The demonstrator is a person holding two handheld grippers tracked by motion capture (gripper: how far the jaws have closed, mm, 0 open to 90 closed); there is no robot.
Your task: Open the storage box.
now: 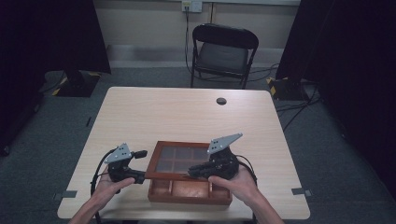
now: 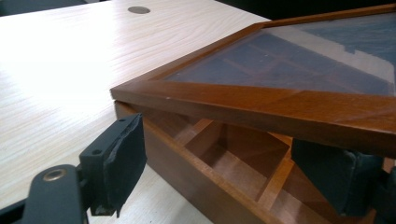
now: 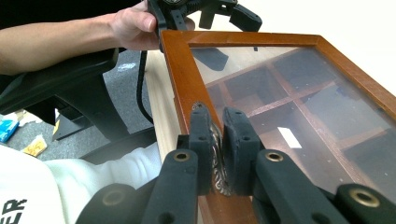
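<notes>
At the tabletop's near edge, the box (image 1: pixel 189 191) has its lid (image 1: pixel 180 161) part-raised. The right hand-held gripper (image 3: pixel 217 149) pinches the lid's clasp (image 3: pixel 218 161); the left hand-held gripper (image 2: pixel 233 163) gapes around the box's corner. Next, probably: swing the lid fully while steadying the box.

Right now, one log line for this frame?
right gripper: shut on lid clasp | lid: part-raised over wooden box | left gripper: open at box corner

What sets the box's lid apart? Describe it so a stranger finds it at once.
On the table, at the near edge between the two hands, sits a wooden box with compartments. Its lid is the glass-paned brown frame tilted up above it, the right gripper pinching a metal clasp on its front edge.
</notes>
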